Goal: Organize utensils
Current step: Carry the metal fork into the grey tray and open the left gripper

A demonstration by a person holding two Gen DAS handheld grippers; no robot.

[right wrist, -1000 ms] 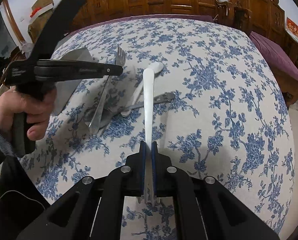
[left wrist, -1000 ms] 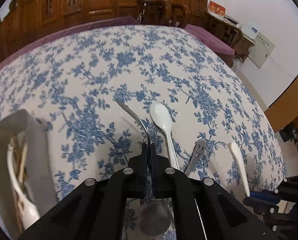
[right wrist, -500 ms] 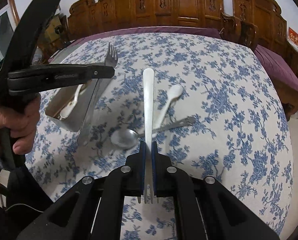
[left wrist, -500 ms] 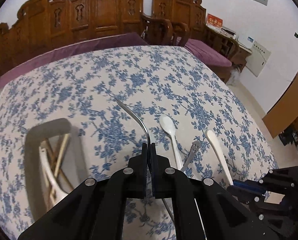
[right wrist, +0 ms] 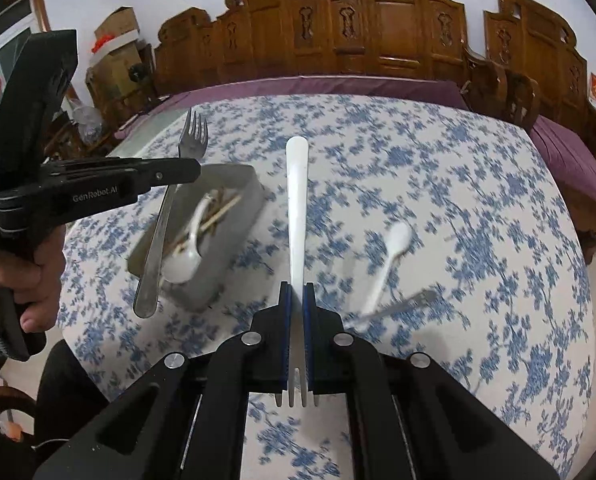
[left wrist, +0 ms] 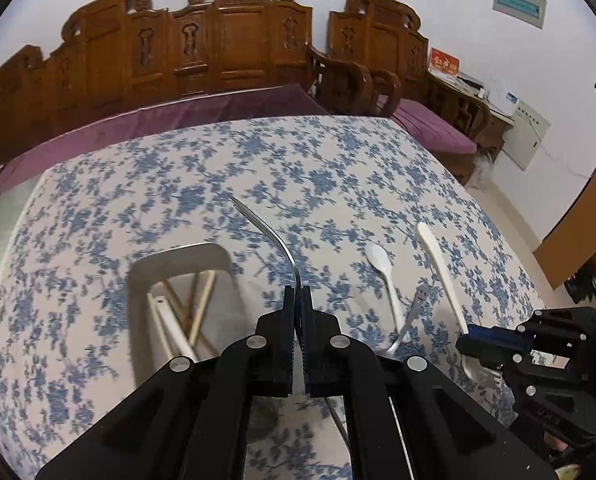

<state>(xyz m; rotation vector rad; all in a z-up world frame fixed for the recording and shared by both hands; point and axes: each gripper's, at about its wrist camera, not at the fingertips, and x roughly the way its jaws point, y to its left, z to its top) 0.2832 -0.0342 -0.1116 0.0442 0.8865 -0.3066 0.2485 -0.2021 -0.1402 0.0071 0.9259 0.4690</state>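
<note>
My left gripper (left wrist: 296, 292) is shut on a metal fork (left wrist: 265, 232), seen edge-on and curving up out of the jaws. The right wrist view shows this left gripper (right wrist: 193, 170) gripping the metal fork (right wrist: 165, 216) by its neck, tines up, above a grey tray (right wrist: 243, 220). My right gripper (right wrist: 296, 288) is shut on a white plastic fork (right wrist: 296, 200), with the handle pointing forward and the tines toward the camera. The tray (left wrist: 141, 276) holds chopsticks and a white spoon. Another white spoon (left wrist: 382, 272) and a metal spoon (left wrist: 414, 312) lie on the blue-flowered tablecloth.
A carved wooden bench (right wrist: 378, 28) with a purple cushion runs behind the table. More wooden chairs (left wrist: 350, 84) stand at the back right. The table's right edge (left wrist: 514, 248) drops to the floor. A person's hand (right wrist: 21, 276) grips the left tool's handle.
Both grippers have risen with their forks, so the table looks farther away. The tray has slid toward the middle of both views, and the metal fork now hangs over it.
</note>
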